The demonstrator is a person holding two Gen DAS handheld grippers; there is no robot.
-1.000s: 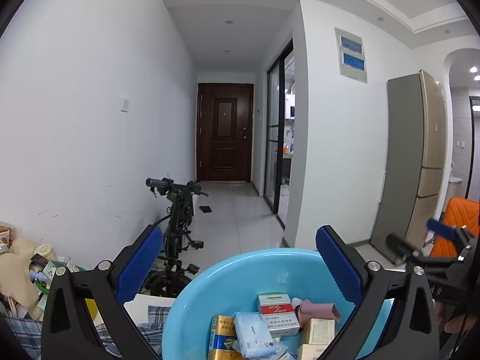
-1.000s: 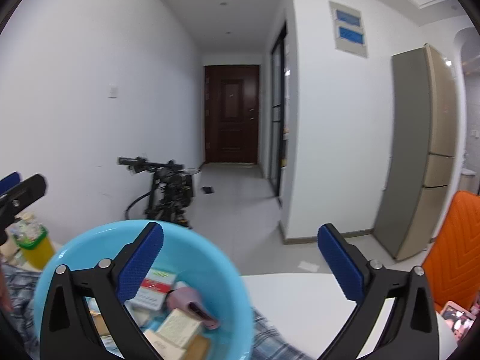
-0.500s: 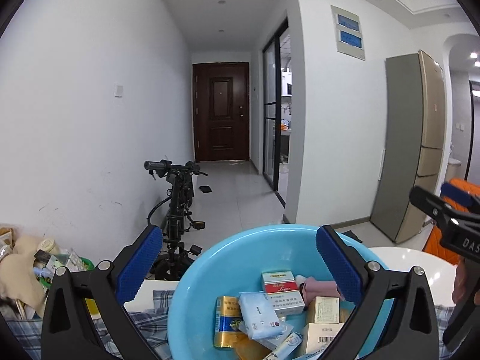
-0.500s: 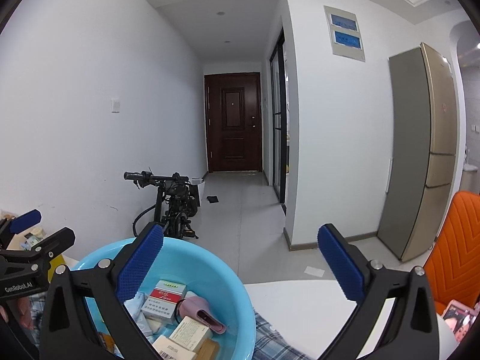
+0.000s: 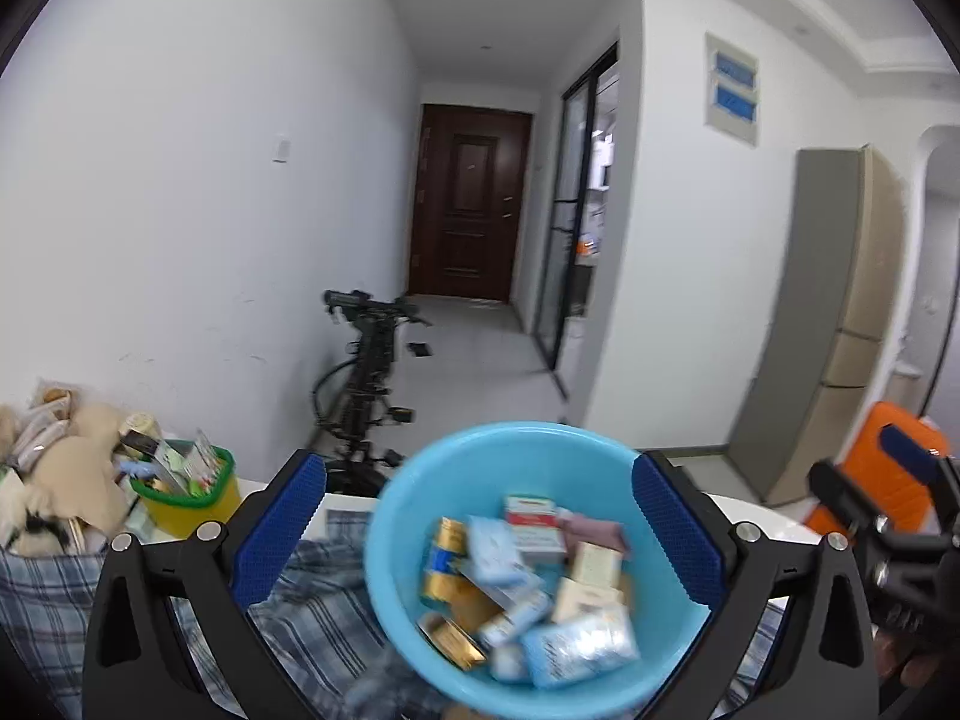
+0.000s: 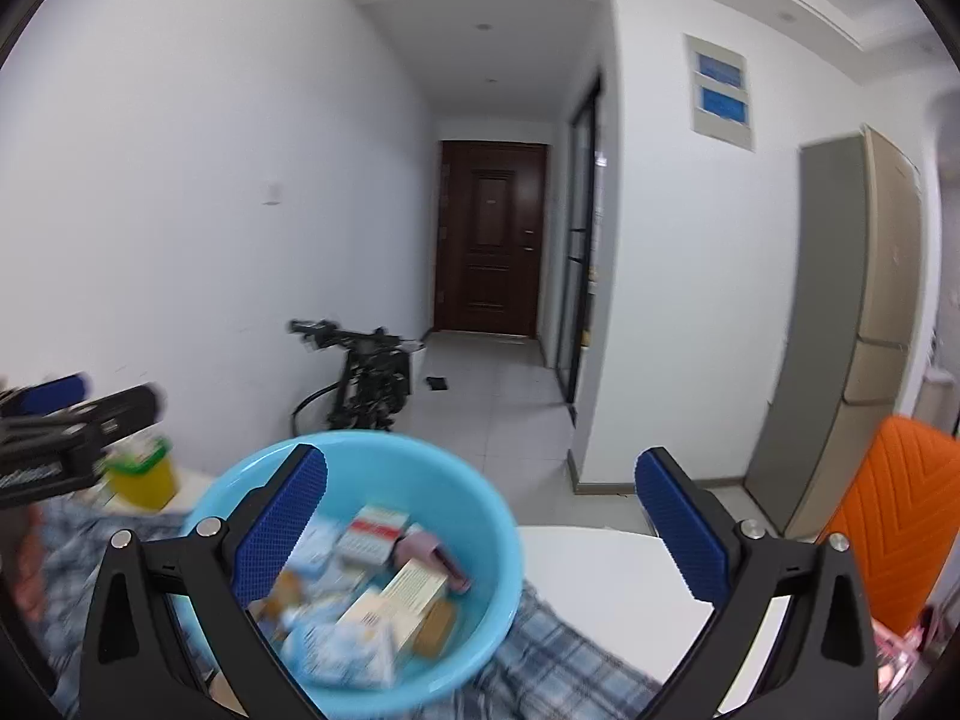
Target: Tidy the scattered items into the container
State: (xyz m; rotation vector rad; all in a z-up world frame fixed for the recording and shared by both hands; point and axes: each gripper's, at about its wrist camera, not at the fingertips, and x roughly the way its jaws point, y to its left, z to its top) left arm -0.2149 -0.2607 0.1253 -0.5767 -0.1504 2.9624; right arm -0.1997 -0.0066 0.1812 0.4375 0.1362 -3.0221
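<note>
Several small boxes (image 5: 536, 530) and packets fill the blue basin (image 5: 390, 546), which sits on a plaid cloth (image 5: 324, 606) over the white table (image 6: 606, 564). Toward the table's far left edge stands a yellow tub (image 5: 186, 501) stuffed with odds and ends, beside a heap of beige soft things (image 5: 78, 468). Behind it a black bicycle (image 5: 366, 384) leans by the wall. Both tools hang above the basin: left gripper (image 5: 480, 531) and right gripper (image 6: 480, 531) each with jaws spread wide, holding nothing.
</note>
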